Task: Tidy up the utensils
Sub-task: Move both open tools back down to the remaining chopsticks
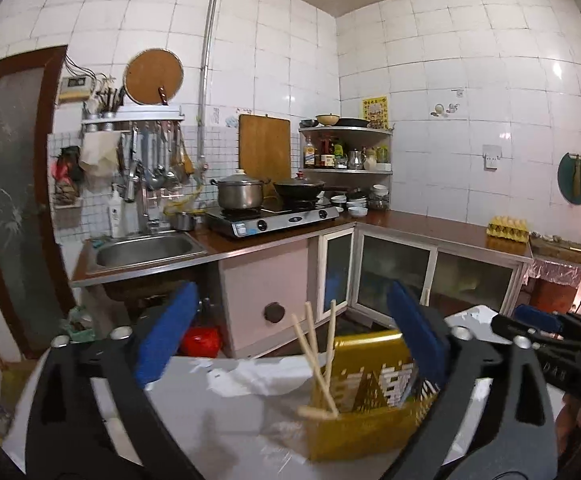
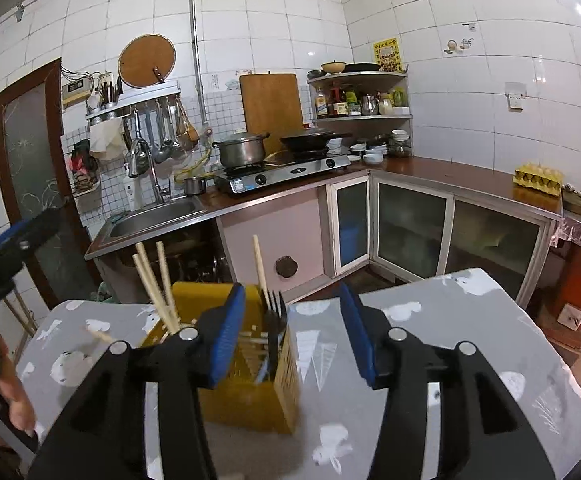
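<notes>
Yellow holder [image 2: 250,392] stands near the table's [image 2: 470,320] far edge, holding chopsticks [image 2: 162,288] and fork [image 2: 274,320]. Both claws, left gripper [image 1: 286,340] and right gripper [image 2: 292,332], gape wide, empty. Chopsticks: light, stiff, slippery; grip mid-shaft.

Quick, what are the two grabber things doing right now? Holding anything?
Left hand-held gripper: open, holding nothing.
Right hand-held gripper: open, holding nothing.

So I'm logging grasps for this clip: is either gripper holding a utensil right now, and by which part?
Nothing is held. The left gripper and right gripper are both open and empty; chopsticks and fork stand in the yellow holder.
</notes>
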